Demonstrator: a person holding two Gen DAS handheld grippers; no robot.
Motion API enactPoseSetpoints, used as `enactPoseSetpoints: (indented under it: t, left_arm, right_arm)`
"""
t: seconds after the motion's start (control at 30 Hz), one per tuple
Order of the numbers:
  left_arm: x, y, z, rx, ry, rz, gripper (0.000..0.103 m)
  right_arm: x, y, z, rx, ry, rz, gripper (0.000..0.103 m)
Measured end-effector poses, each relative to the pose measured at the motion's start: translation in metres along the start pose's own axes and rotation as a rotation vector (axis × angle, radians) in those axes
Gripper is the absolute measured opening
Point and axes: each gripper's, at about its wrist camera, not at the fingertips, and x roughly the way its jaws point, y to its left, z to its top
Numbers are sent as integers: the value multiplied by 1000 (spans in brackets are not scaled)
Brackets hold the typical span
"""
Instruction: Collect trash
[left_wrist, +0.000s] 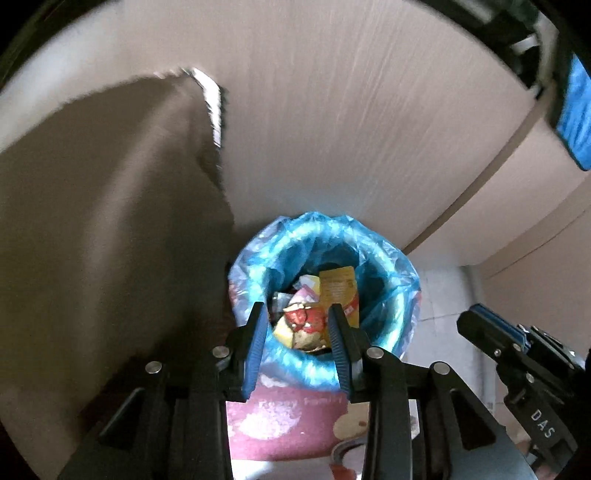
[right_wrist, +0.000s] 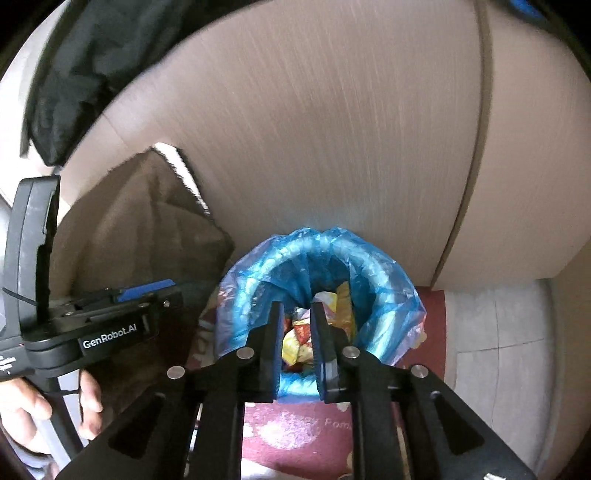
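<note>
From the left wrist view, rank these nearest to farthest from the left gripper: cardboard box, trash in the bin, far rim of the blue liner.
1. Trash, seen between the left gripper's fingers.
2. Liner's far rim, just beyond.
3. Cardboard box, upper left.

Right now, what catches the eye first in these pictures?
The bin lined with a bright blue bag, at the foot of a beige wall, with colourful wrappers inside. Both grippers, left and right, hang open just above its mouth, nothing between their fingers.
</note>
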Motion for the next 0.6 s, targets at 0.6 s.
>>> enactPoseSetpoints:
  t: [0.6]
  left_arm:
    - [-248,-12,-179,153,-425,123,35]
  right_arm:
    - [-218,112,-140,-139,-198,-63,23]
